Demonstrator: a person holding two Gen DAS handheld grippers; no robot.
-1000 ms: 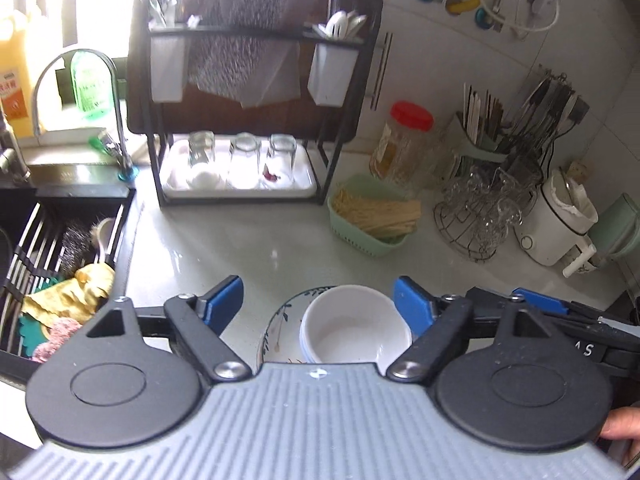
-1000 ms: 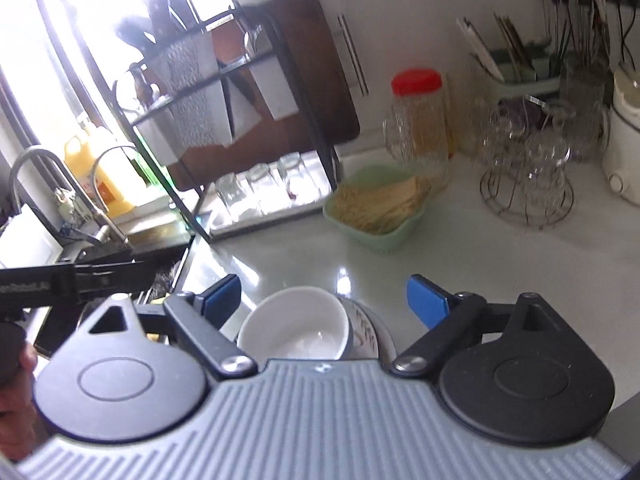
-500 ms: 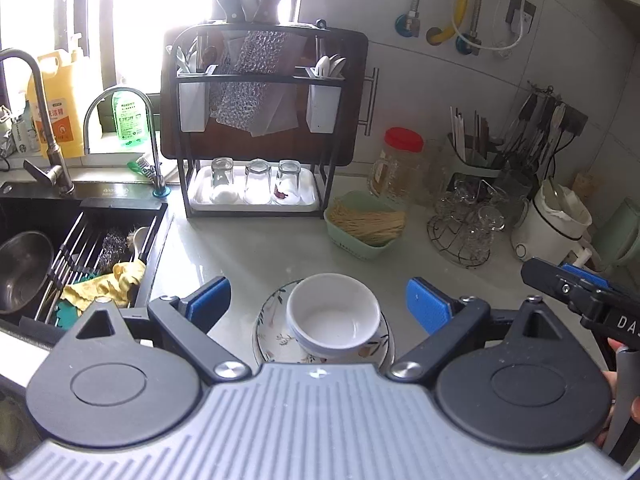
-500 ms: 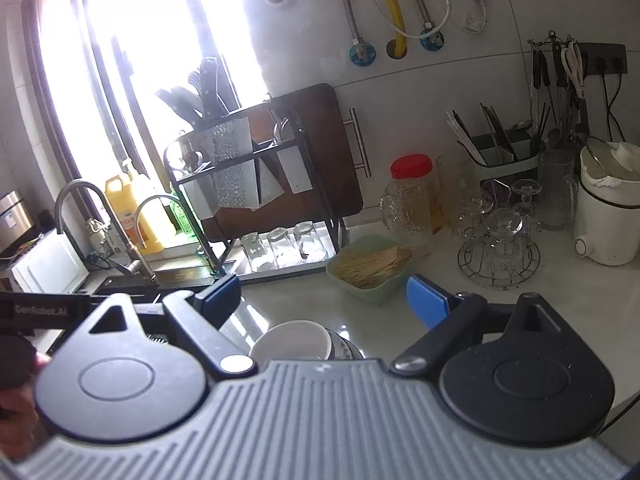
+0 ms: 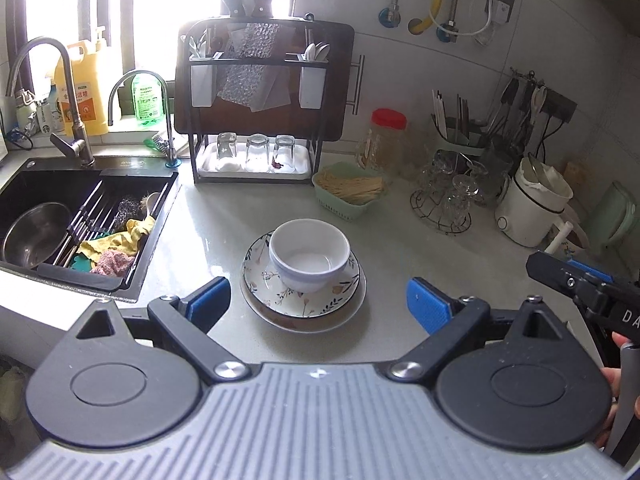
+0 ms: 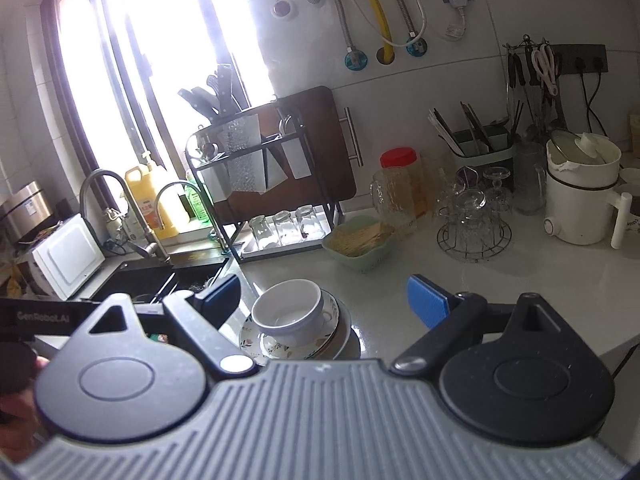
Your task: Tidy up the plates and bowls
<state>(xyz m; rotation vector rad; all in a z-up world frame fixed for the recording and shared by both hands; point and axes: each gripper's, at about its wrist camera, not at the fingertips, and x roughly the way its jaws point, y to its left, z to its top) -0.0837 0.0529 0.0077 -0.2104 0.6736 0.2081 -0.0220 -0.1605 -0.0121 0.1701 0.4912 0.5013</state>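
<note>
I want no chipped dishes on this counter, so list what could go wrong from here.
1. The white bowl sits off-centre on the stacked plates; lifting the stack could let it slide off.
2. The plates look unevenly nested in the right wrist view, so a one-sided grip may tip them.
3. The sink edge and the glass rack flank the stack; a wide swing could strike either.

1. I read "GenRobot.AI" in pale letters on the black body of the left hand-held gripper [image 6: 44, 316], at the left edge of my right wrist view.
2. On the right hand-held gripper [image 5: 624, 314], seen from my left wrist view, only the white letters "DA" show before the frame cuts them off.
3. The yellow jug [image 5: 82, 92] and green bottle [image 5: 147, 98] by the window carry labels, but I cannot make out their print.
</note>
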